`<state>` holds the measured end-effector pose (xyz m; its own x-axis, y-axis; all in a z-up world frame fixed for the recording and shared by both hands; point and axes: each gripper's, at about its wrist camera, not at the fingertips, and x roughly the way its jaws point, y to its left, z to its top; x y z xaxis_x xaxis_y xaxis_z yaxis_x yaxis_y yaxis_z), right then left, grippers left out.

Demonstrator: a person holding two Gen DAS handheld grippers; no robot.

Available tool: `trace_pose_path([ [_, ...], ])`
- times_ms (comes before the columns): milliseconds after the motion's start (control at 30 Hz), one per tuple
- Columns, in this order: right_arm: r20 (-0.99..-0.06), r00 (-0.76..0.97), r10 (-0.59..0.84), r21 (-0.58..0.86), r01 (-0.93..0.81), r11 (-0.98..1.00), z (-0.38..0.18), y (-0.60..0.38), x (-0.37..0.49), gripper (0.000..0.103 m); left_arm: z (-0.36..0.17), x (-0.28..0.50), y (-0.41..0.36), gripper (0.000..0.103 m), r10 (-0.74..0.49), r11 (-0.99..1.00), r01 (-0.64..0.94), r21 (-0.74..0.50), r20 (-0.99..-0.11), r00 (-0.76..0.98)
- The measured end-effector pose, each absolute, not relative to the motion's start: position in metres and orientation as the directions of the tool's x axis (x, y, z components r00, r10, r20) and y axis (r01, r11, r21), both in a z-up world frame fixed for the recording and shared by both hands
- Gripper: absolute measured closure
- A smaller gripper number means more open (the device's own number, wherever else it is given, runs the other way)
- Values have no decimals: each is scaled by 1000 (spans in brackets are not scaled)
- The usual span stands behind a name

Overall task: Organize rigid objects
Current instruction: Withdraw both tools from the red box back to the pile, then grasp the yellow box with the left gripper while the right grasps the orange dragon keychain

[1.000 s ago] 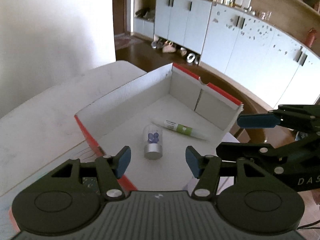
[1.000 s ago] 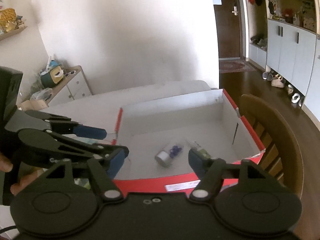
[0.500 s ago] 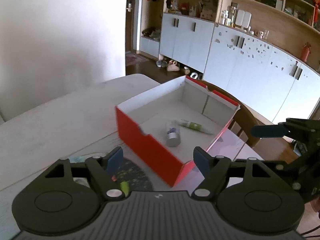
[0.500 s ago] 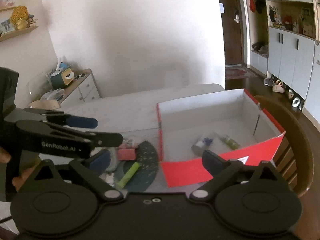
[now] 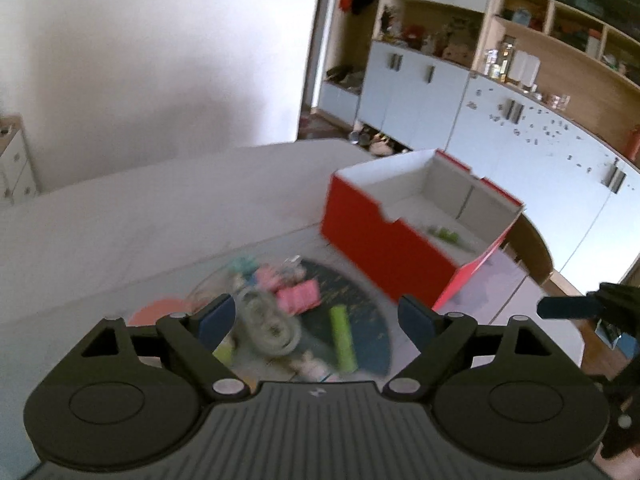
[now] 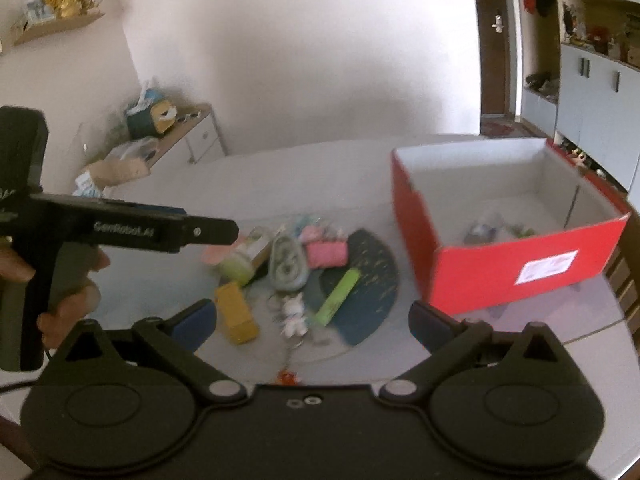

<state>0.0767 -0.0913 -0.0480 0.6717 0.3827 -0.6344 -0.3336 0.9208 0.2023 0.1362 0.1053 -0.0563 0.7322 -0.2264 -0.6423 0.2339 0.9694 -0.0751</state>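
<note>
A red box [image 6: 504,272] with a white inside stands at the table's right; it also shows in the left wrist view [image 5: 384,240]. A small bottle [image 6: 482,230] and a green tube [image 5: 446,235] lie in it. Left of the box, small items lie around a dark round mat [image 6: 360,280]: a green marker [image 6: 338,292], a pink block [image 6: 326,253], a grey case [image 6: 286,264], a yellow box [image 6: 235,312]. My left gripper [image 5: 316,316] is open and empty above the pile. My right gripper [image 6: 312,322] is open and empty, near the pile's front.
The white table [image 5: 120,216] runs to the far wall. A wooden chair [image 5: 532,240] stands behind the box. White cabinets [image 5: 520,148] line the right wall. A low sideboard [image 6: 176,136] with clutter stands at the far left. The views are blurred by motion.
Both grippers have pulled back and to the left, away from the red box, and now face the pile of items. Both stayed open and empty.
</note>
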Motion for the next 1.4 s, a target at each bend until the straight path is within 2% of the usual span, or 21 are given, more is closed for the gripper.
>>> trace_pose_path([
  [233, -686, 623, 375, 164, -370, 914, -77, -59, 69, 1, -90, 130, 131, 14, -256, 957, 281, -70, -657, 709],
  [433, -740, 579, 343, 129, -379, 917, -103, -43, 70, 4, -123, 129, 137, 14, -260, 941, 339, -15, -673, 693],
  [600, -761, 557, 333, 133, -369, 920, -120, -37, 74, 13, -148, 132, 139, 14, -242, 931, 363, 38, -681, 691],
  [700, -775, 541, 327, 137, -360, 923, -130, -34, 78, 16, -157, 136, 142, 14, -255, 926, 378, 25, -696, 671],
  [1133, -809, 512, 288, 123, -332, 935, -153, -29, 86, 34, -181, 147, 140, 14, -243, 904, 419, 89, -699, 672],
  [1400, -803, 525, 281, 104, -340, 935, -153, -25, 85, 46, -188, 151, 138, 15, -245, 902, 422, 88, -701, 670],
])
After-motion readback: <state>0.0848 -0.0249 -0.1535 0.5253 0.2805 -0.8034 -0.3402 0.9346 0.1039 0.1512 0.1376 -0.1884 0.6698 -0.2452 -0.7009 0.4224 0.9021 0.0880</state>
